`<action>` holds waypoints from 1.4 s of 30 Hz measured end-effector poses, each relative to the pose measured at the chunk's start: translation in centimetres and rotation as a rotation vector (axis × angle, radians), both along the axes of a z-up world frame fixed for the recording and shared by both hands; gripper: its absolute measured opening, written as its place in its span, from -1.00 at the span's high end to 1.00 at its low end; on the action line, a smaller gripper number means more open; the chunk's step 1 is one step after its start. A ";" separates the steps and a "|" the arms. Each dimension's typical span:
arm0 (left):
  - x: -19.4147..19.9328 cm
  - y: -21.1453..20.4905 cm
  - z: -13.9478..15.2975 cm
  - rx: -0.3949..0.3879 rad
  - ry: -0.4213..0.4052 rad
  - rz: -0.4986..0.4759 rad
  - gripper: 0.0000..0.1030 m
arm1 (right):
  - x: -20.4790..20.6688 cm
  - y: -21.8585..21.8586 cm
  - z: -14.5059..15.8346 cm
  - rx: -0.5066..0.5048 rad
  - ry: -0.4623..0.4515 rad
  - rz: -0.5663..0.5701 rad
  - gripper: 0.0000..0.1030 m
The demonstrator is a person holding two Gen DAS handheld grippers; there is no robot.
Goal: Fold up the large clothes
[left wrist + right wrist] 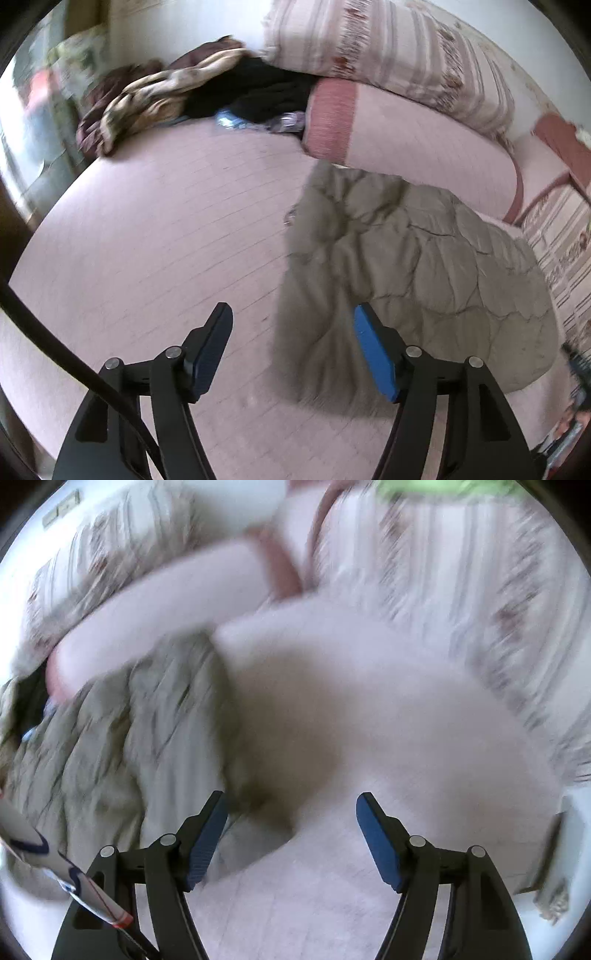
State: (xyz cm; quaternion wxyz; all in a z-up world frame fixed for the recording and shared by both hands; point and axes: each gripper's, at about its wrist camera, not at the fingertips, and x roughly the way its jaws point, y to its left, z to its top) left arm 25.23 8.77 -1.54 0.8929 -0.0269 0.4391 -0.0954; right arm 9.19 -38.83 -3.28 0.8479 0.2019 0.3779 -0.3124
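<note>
A grey-beige quilted jacket (pixel 413 266) lies folded in a bundle on the pink bed sheet (pixel 155 229), right of centre in the left wrist view. My left gripper (pixel 293 323) is open and empty above the sheet, its right finger over the jacket's left edge. In the blurred right wrist view the same jacket (pixel 110 738) lies at the left. My right gripper (pixel 291 810) is open and empty over the sheet (pixel 369 720), just right of the jacket's edge.
A pink bolster pillow (pixel 406 140) and striped floral bedding (pixel 388 48) lie behind the jacket. A brown and cream blanket (pixel 147 96) and dark clothes (pixel 258 92) are piled at the far edge. Striped bedding (pixel 461 590) borders the right.
</note>
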 end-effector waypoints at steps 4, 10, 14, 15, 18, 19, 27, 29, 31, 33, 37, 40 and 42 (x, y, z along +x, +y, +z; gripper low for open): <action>3.2 -3.8 -1.7 -0.011 0.015 -0.020 -0.31 | 3.6 2.2 0.9 0.073 -0.184 0.241 -0.43; 10.5 -7.8 -5.9 0.138 0.075 0.055 -0.36 | 14.2 4.4 -1.2 0.012 -0.096 0.373 -0.33; 11.9 -6.6 -7.3 0.090 0.099 0.109 -0.53 | 19.1 2.9 -4.0 -0.011 -0.016 0.326 -0.35; 12.0 -6.2 -6.9 0.073 0.116 0.108 -0.53 | 19.8 2.9 -4.3 -0.021 -0.004 0.329 -0.38; 11.6 -4.9 -4.6 -0.043 0.118 0.110 -0.43 | 21.0 3.4 -3.5 -0.074 0.047 0.347 -0.39; 11.6 -4.7 -3.5 -0.067 0.101 0.102 -0.43 | 20.5 3.3 -2.5 -0.074 0.007 0.356 -0.39; 17.9 -6.2 -7.0 0.065 0.184 0.145 -0.55 | 24.9 -0.2 -3.0 0.066 -0.014 0.294 -0.42; 18.8 -5.3 -8.8 -0.008 0.218 0.177 -0.68 | 26.4 -0.9 -3.9 0.081 -0.001 0.298 -0.47; 19.2 -4.3 -9.7 -0.083 0.233 0.202 -0.71 | 27.7 -0.8 -4.7 0.067 0.019 0.311 -0.51; 19.4 -3.8 -9.7 -0.124 0.250 0.211 -0.70 | 28.4 -0.7 -5.1 0.055 0.038 0.317 -0.54; 17.1 -2.4 -6.2 -0.154 0.190 0.219 -0.60 | 27.9 0.0 -3.5 0.002 0.048 0.317 -0.53; 13.1 -3.1 -2.7 -0.090 0.083 0.167 -0.60 | 23.5 1.8 -0.2 -0.045 -0.056 0.358 -0.53; 11.0 -4.1 -2.0 -0.055 0.053 0.127 -0.60 | 20.3 3.3 0.5 -0.064 -0.088 0.391 -0.56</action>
